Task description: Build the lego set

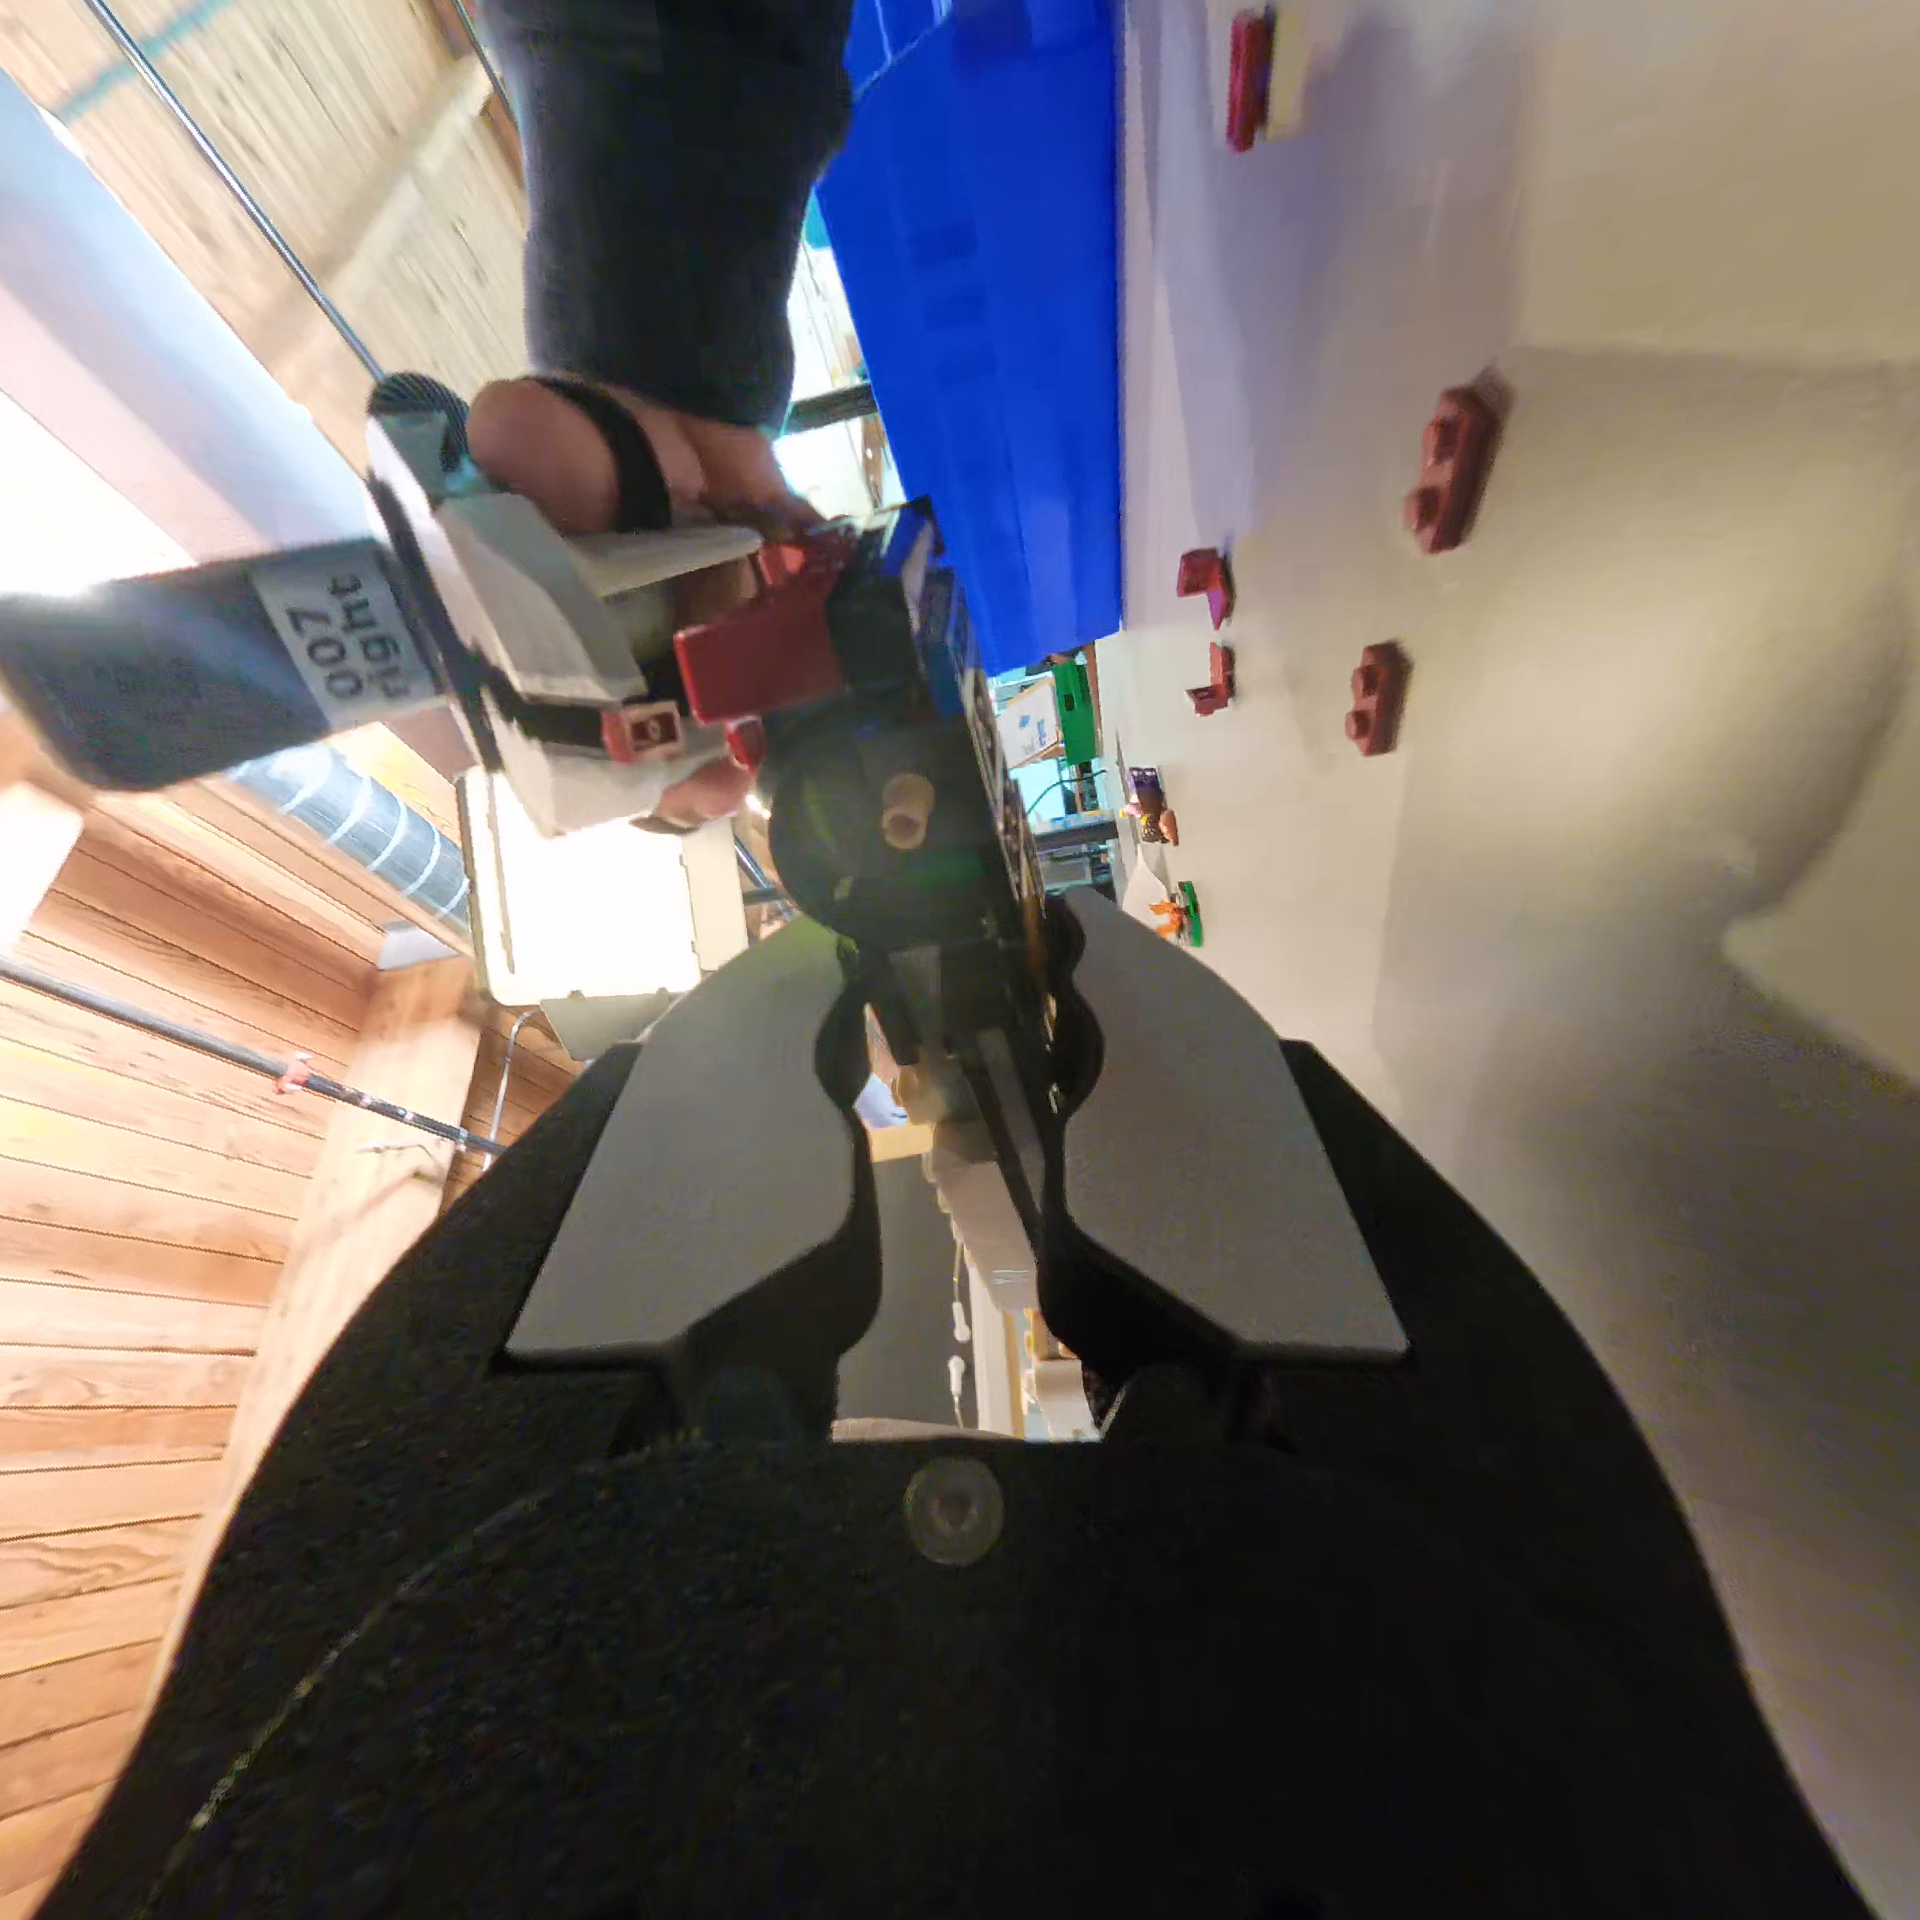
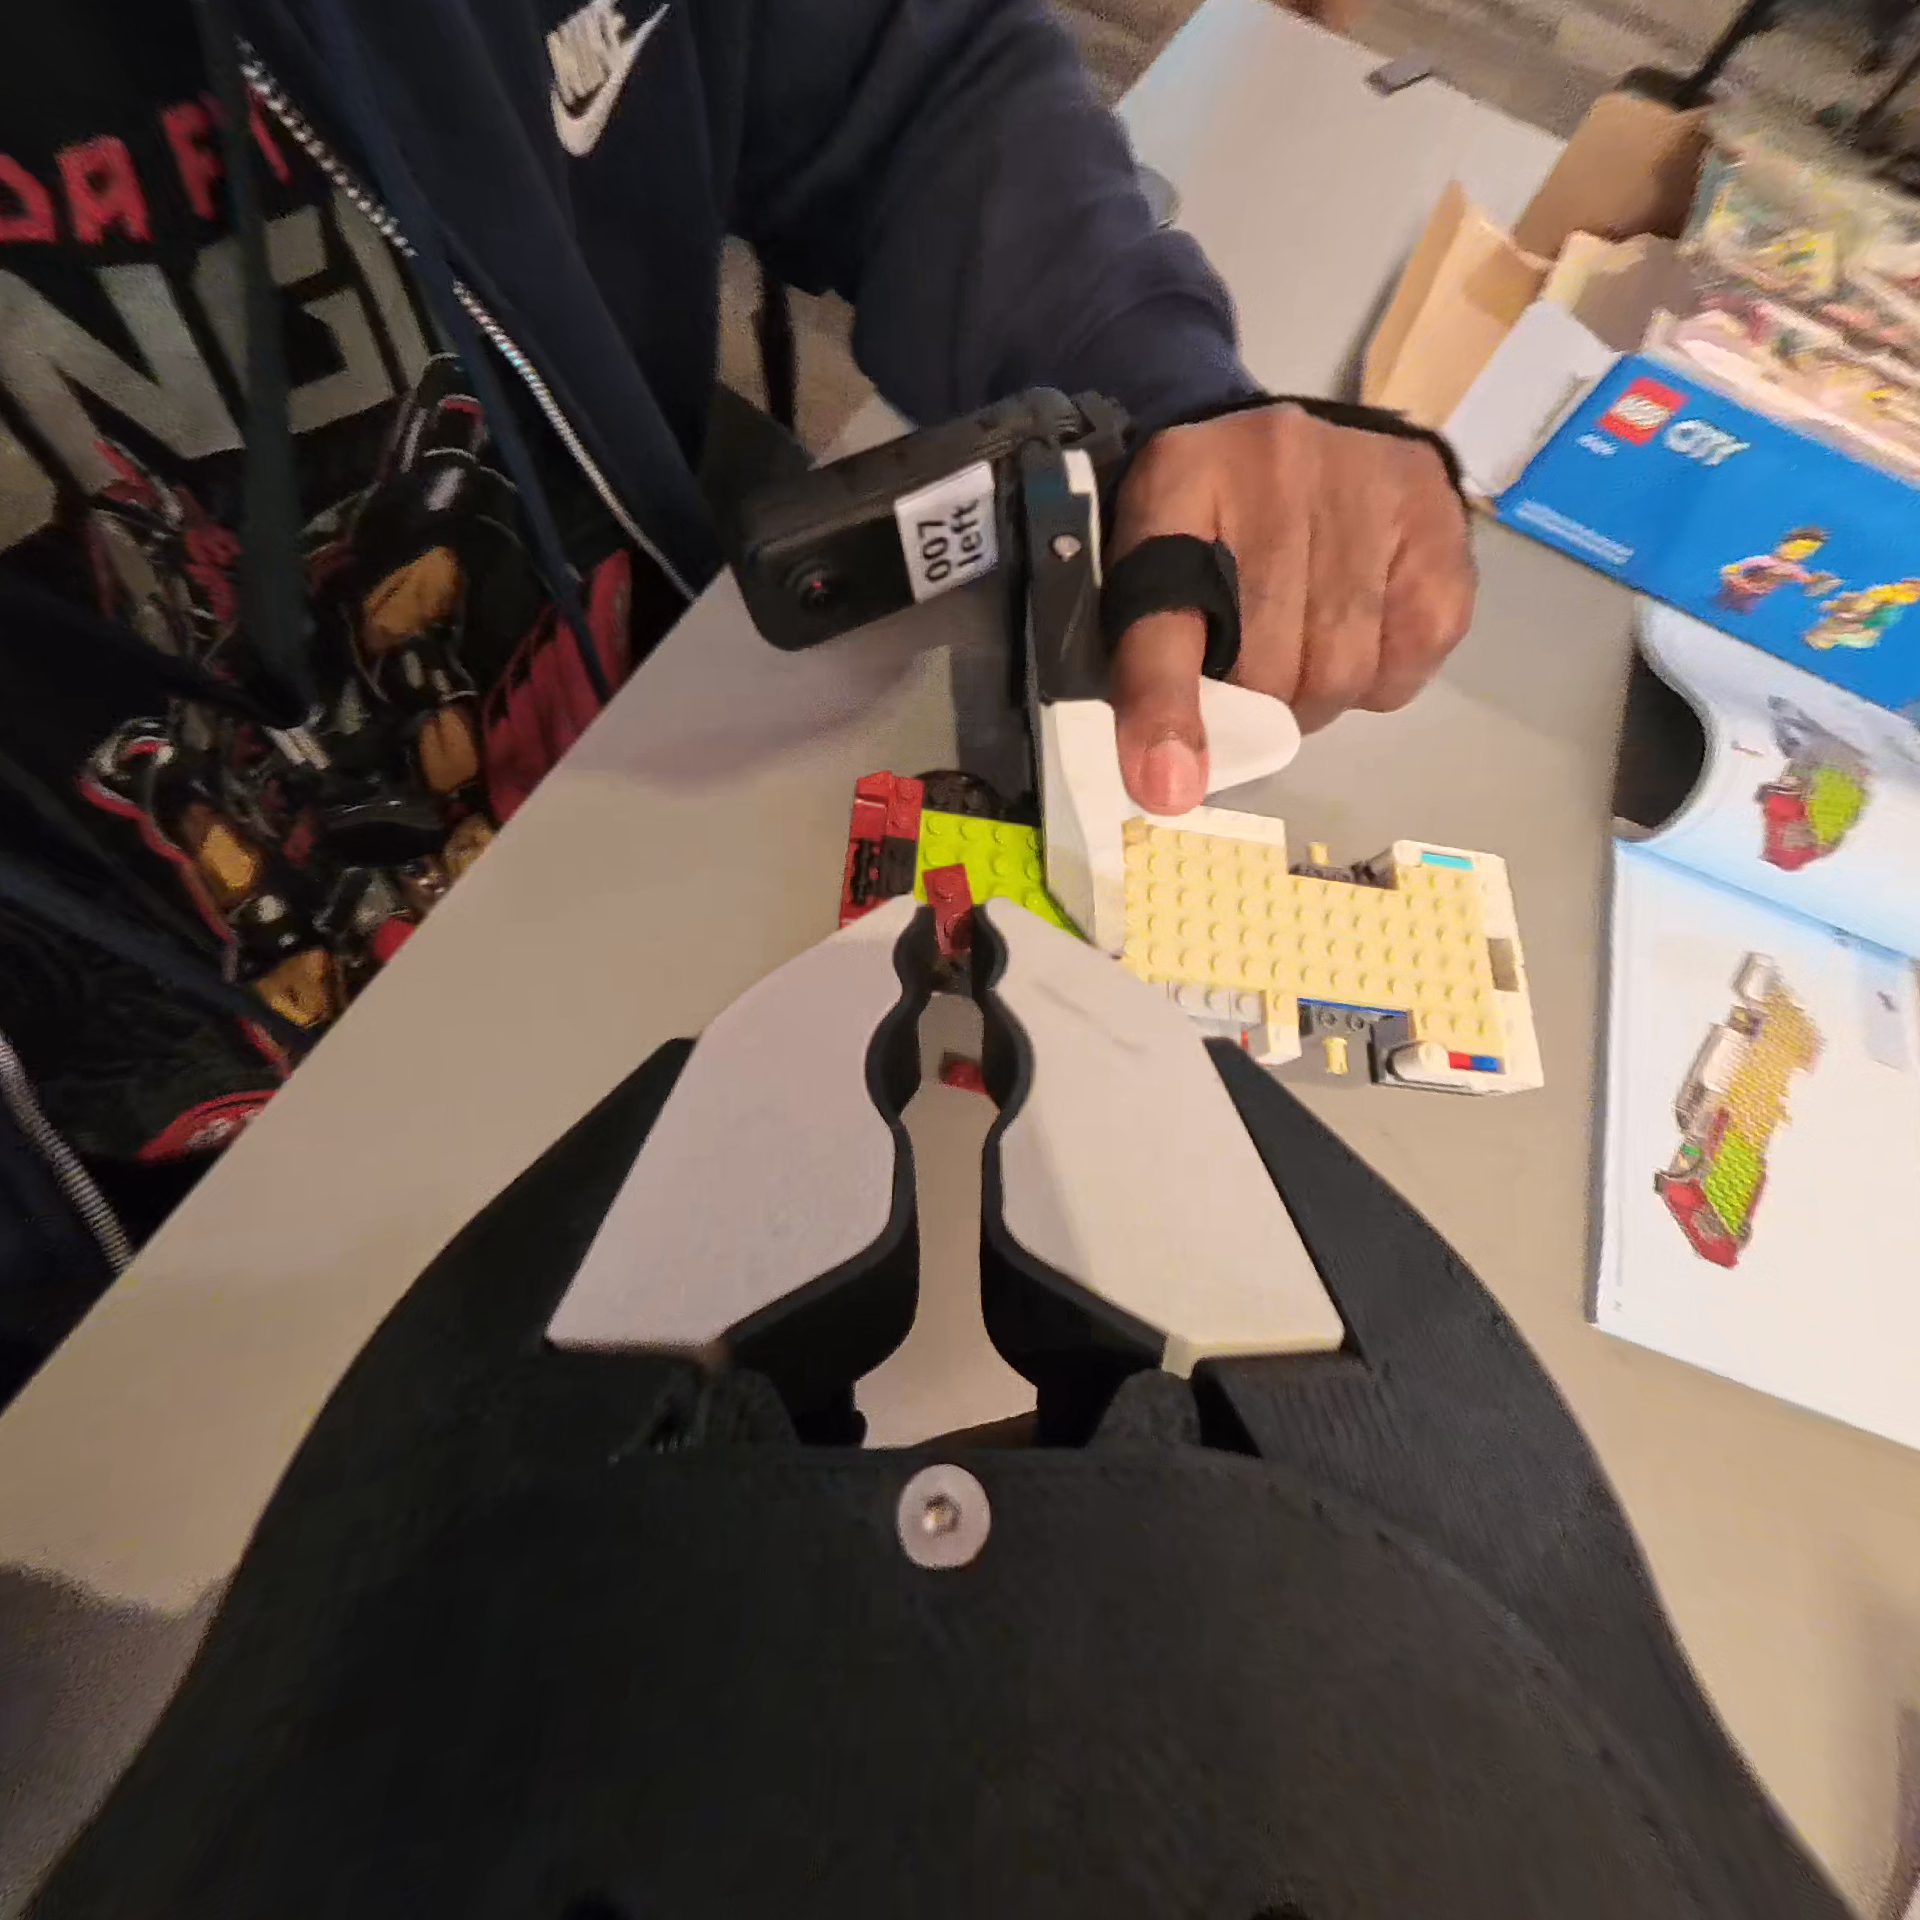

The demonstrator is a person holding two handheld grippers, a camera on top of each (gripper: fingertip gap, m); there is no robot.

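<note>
The right hand-held gripper point(image 2: 951, 940) pinches a dark red brick point(image 2: 948, 909) over the lime plate point(image 2: 982, 857) of the toy vehicle point(image 2: 1299, 935), which the left hand-held gripper point(image 1: 961, 997) clamps near the worktop's point(image 2: 623, 935) edge.

toy box point(image 2: 1725, 499) cut off, booklet point(image 2: 1766, 1091) too – blurred

Grippers: two point(image 1: 961, 997) point(image 2: 951, 940)
Loose dark-red bricks: five point(image 1: 1455, 468)
Booklets: one point(image 2: 1766, 1039)
Boxes: one point(image 2: 1714, 488)
</note>
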